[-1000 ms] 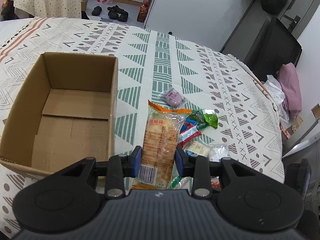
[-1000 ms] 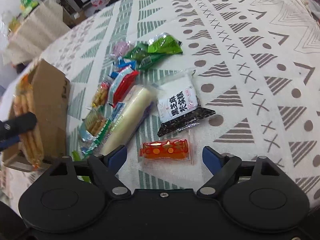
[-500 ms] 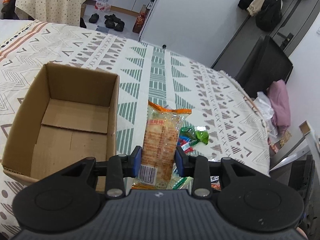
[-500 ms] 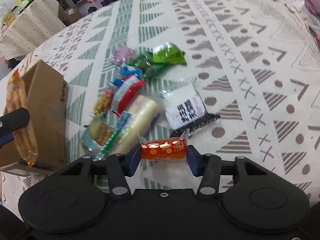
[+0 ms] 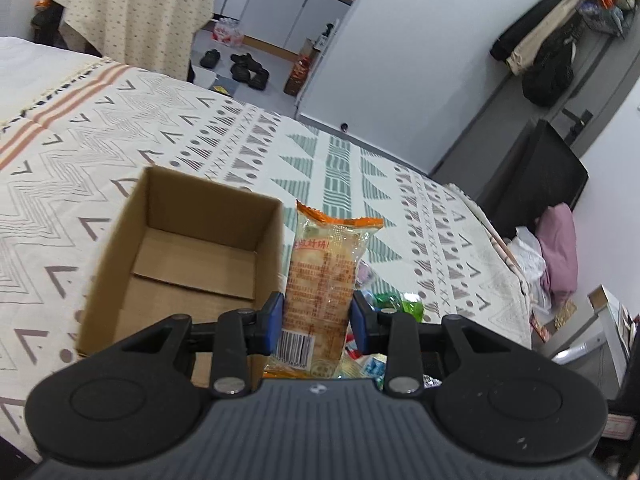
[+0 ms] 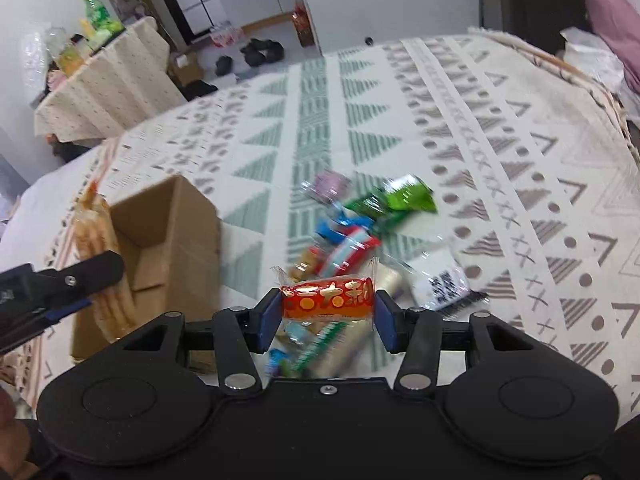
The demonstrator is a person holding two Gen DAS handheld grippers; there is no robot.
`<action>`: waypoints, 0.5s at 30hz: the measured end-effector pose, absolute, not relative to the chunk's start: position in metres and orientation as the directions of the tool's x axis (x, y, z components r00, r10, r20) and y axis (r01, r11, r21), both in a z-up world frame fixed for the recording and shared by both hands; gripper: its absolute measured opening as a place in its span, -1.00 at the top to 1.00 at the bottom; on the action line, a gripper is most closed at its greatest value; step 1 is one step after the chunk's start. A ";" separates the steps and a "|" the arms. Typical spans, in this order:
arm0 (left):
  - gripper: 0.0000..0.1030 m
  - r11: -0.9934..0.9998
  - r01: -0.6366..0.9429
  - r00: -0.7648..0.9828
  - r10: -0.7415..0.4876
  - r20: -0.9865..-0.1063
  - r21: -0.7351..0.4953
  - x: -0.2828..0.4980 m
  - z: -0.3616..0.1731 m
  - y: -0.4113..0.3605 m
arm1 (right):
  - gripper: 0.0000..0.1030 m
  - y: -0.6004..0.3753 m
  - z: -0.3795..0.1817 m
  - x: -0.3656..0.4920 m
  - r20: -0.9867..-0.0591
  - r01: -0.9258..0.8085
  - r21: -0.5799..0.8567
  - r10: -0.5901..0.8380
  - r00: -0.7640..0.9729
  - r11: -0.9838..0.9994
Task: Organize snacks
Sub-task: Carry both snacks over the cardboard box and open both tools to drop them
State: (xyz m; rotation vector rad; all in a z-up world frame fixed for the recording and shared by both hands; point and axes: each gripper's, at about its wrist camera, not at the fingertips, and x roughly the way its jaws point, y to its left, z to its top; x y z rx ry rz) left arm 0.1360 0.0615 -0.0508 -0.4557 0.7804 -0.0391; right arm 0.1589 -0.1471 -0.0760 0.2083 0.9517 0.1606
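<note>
We see a wide bed covered with a cream cloth patterned in green and grey triangles (image 5: 328,168) filling the middle of both views. On it, at centre left of the left wrist view, sits an open brown cardboard box (image 5: 188,252) with bare flaps at its bottom; in the right wrist view the same box stands at lower left. Right of the box, mid-frame in the right wrist view, lies a loose heap of small wrapped snacks (image 6: 360,224), blurred, with green, red-and-white and black-and-white packets among them. Our left gripper (image 5: 318,322) has its blue pads pressed narrowly on the lower part of a tall clear packet of orange-printed biscuits (image 5: 328,276), held upright just right of the box's near corner and clear of the cloth. Our right gripper (image 6: 327,320) has just closed its pads on the two ends of a small red roll-shaped sweet in clear wrap with gold characters (image 6: 327,300), held crosswise above the heap at lower centre.
</note>
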 end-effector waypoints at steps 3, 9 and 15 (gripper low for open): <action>0.34 0.896 -0.159 0.722 -0.181 -0.668 -0.414 0.135 -0.049 0.074 | 0.07 -0.136 -0.064 0.157 -0.774 -0.062 0.254 0.241 0.585 0.965; 0.34 0.880 -0.213 0.730 -0.147 -0.668 -0.425 0.134 -0.049 0.102 | 0.07 -0.111 -0.042 0.157 -0.742 -0.104 0.266 0.272 0.613 0.958; 0.34 0.861 -0.270 0.721 -0.117 -0.683 -0.432 0.134 -0.055 0.125 | 0.07 -0.085 -0.033 0.159 -0.724 -0.145 0.284 0.311 0.616 0.948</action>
